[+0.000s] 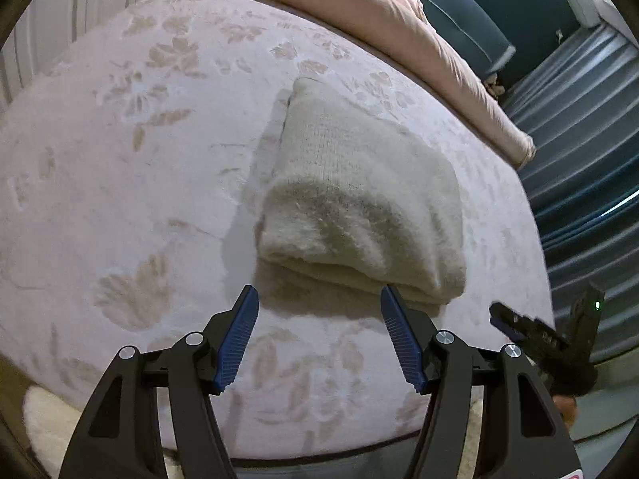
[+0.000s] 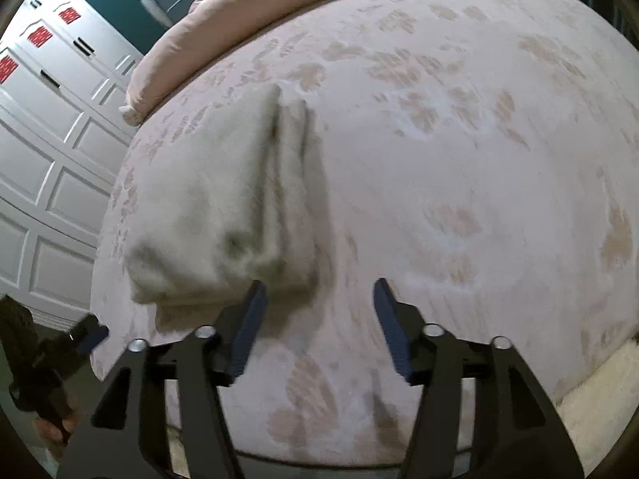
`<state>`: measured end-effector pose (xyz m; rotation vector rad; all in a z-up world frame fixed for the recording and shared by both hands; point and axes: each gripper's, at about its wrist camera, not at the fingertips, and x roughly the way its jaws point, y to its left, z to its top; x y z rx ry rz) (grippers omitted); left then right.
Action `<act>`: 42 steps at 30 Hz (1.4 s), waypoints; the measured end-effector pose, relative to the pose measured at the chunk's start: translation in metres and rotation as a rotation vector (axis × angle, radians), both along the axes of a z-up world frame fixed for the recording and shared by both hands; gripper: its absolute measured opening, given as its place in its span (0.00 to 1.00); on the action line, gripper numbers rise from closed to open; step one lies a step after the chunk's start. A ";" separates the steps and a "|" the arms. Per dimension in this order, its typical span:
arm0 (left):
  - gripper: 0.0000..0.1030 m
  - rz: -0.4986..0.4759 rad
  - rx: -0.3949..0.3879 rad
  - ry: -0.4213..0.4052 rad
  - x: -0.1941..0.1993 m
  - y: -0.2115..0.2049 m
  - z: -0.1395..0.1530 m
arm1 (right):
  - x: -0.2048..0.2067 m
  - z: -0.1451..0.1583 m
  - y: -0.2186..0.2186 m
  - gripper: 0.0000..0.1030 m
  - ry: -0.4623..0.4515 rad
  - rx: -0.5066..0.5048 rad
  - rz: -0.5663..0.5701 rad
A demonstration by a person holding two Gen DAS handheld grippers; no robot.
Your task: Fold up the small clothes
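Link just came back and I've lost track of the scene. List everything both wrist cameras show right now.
folded knit garment: one, cream, lying on the bedspread just ahead of both tongs, touched by neither
bedspread: one, pale pink with a leaf pattern, covering the bed
quilt: one, dusty pink, bunched along the far edge of the bed
cushion: one, dark teal, behind the quilt
wardrobe doors: white, panelled, with red stickers, beyond the bed in the right wrist view
curtain: blue-grey, pleated, beyond the bed in the left wrist view
fluffy fabric: cream, at the bed's near edge
left tongs: one, black with blue pads, open, empty
right tongs: one, black with blue pads, open, empty
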<state>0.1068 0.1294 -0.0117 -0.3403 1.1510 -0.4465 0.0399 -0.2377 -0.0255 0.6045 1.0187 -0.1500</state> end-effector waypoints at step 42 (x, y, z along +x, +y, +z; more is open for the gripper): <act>0.74 0.069 -0.003 0.138 0.090 -0.039 -0.047 | 0.120 -0.034 0.043 0.31 0.087 0.003 0.175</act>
